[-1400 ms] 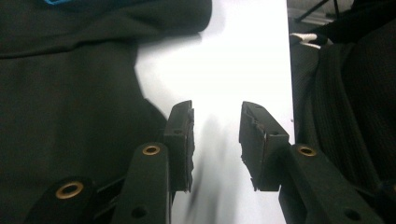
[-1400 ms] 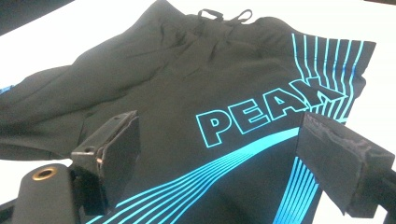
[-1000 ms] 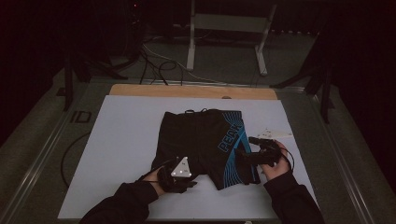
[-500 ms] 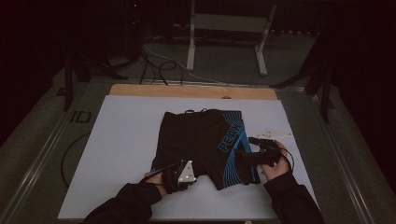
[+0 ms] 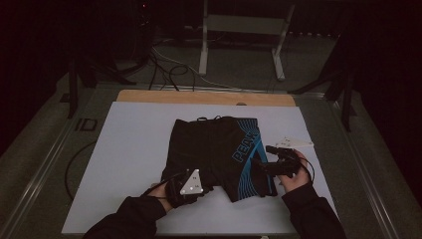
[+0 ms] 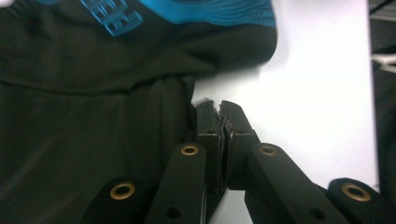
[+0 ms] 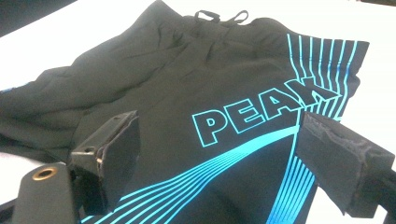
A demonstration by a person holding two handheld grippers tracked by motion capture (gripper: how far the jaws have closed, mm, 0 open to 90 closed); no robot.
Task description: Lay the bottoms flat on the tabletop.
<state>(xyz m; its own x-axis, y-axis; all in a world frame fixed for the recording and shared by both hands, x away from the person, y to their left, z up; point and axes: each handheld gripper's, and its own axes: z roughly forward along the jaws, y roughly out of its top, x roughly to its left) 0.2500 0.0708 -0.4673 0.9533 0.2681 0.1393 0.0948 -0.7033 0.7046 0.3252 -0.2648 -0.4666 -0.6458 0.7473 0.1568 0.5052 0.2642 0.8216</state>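
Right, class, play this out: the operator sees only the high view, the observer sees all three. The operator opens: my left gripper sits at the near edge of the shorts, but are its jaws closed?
Observer: Yes. In the left gripper view the left gripper has its jaws pressed together, right beside the dark hem of the shorts. I cannot tell whether a fold is pinched between them.
Operator: And the right gripper, is it gripping anything?
Observer: No. In the right gripper view its jaws stand wide open, with the blue PEAK lettering showing between them.
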